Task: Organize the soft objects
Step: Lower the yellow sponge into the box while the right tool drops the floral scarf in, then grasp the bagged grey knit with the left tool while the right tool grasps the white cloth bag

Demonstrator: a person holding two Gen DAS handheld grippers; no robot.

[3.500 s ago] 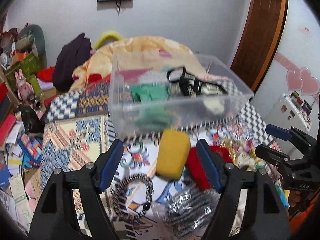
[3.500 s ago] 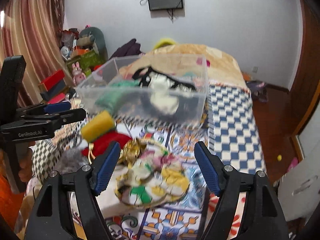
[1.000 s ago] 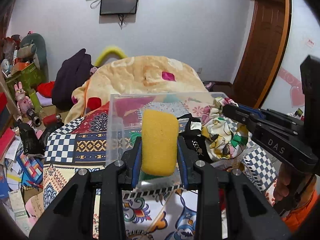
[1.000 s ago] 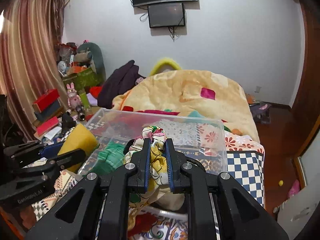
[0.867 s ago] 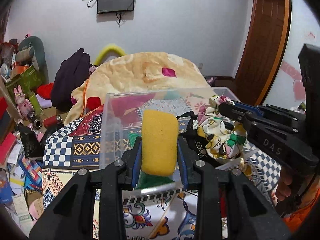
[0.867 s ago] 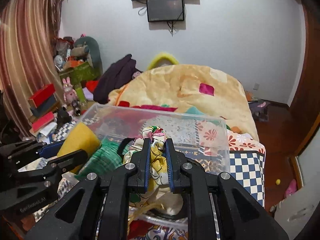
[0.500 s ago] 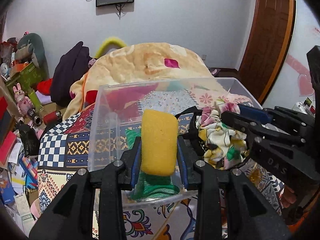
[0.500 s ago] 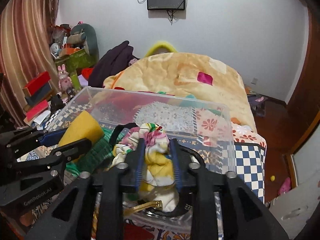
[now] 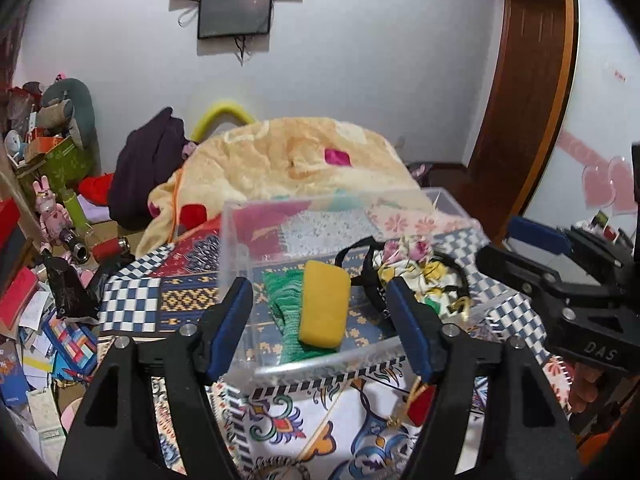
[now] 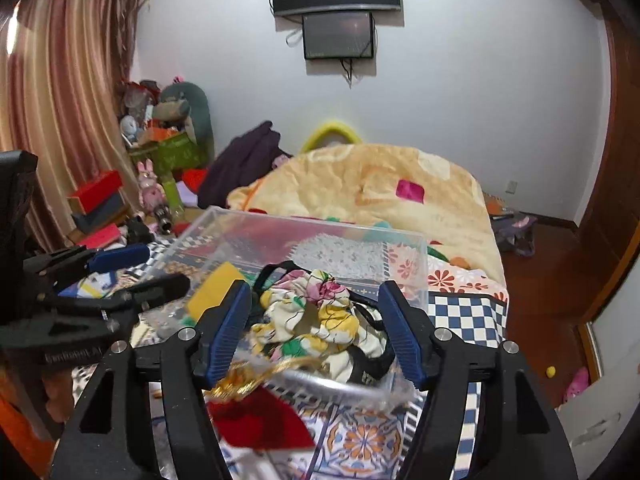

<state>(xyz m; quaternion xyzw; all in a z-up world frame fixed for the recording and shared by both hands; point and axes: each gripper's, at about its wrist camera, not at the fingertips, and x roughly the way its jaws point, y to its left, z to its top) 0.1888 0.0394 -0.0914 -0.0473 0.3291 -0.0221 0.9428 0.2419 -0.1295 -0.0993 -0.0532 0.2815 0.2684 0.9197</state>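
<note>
Sponge (image 9: 324,304) lies in the bin (image 9: 236,240) at 12 o'clock from your spread left jaws, long axis toward them; your right jaws, also spread, flank the scrunchie (image 10: 316,316).

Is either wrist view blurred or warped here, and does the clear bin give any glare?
Left wrist view: sharp on the yellow sponge in the clear bin; fisheye bows the door frame. Right wrist view: gold trinket and the bin's near rim smeared by blur, floral cloth fairly crisp; faint sheen on the rim.
</note>
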